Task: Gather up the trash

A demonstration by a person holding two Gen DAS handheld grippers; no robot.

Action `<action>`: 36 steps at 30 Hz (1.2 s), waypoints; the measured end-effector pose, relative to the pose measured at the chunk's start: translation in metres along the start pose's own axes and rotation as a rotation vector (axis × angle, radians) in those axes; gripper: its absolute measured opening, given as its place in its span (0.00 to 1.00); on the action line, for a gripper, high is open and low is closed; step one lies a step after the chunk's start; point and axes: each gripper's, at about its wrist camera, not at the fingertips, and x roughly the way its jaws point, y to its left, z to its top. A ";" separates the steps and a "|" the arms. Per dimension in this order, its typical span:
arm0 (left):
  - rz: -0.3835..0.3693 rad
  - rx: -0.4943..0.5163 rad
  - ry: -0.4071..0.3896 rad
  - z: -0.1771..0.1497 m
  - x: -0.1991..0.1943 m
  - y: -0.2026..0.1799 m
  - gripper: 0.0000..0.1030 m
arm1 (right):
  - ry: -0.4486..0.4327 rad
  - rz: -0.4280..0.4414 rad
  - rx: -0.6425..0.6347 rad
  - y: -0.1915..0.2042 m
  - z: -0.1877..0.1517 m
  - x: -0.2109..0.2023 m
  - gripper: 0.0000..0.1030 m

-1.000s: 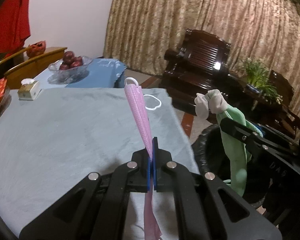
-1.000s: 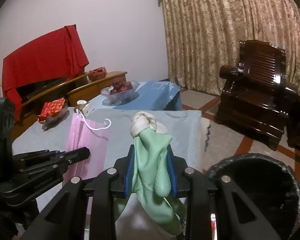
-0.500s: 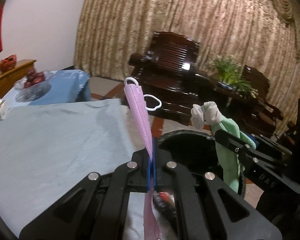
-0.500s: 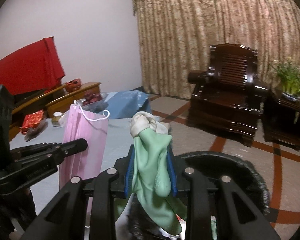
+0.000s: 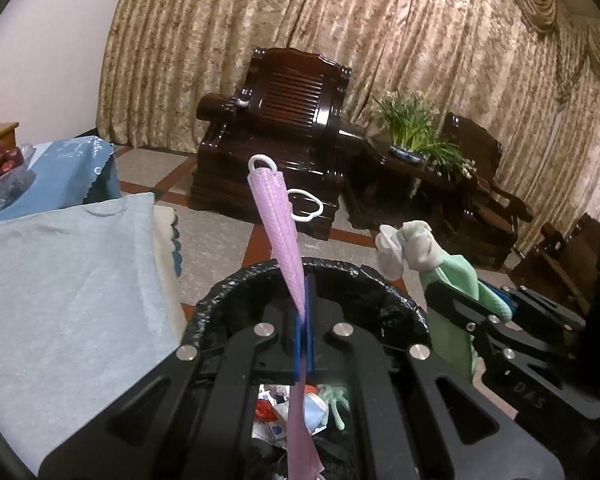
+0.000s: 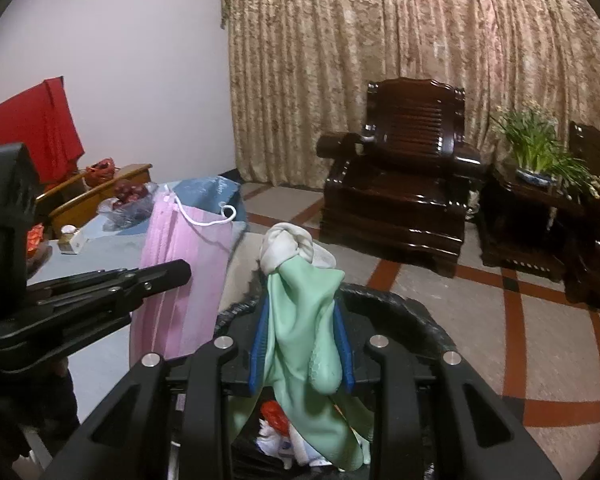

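Left tool (image 5: pixel 304 344) clamping pink mask (image 5: pixel 278 236), right tool (image 6: pixel 302 344) gripping green glove (image 6: pixel 304 312) (both above bin (image 5: pixel 340 276))

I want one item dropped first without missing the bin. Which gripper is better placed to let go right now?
Probably the left. The left gripper, shut on the pink mask, sits over the middle of the trash bin; the right gripper, holding the green glove, hangs nearer the rim.

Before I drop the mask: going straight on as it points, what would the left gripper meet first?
Probably the far rim of the bin, though depth is unclear; the left gripper points slightly downward over its opening.
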 end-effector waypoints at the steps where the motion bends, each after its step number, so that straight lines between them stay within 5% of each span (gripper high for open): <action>1: -0.003 0.003 0.005 -0.001 0.005 -0.002 0.01 | 0.004 -0.005 0.004 -0.001 -0.002 0.001 0.28; 10: -0.031 0.013 0.081 -0.024 0.039 0.005 0.05 | 0.094 -0.046 0.053 -0.028 -0.032 0.030 0.34; 14: -0.017 0.002 0.098 -0.030 0.040 0.013 0.39 | 0.121 -0.065 0.057 -0.032 -0.044 0.039 0.49; 18: 0.010 0.013 0.097 -0.033 0.033 0.023 0.60 | 0.136 -0.084 0.049 -0.032 -0.049 0.040 0.63; 23: 0.079 0.045 0.074 -0.032 0.012 0.036 0.82 | 0.128 -0.088 0.057 -0.029 -0.050 0.033 0.93; 36: 0.195 0.059 0.000 -0.024 -0.073 0.040 0.90 | 0.055 0.022 0.029 0.008 -0.016 -0.009 0.94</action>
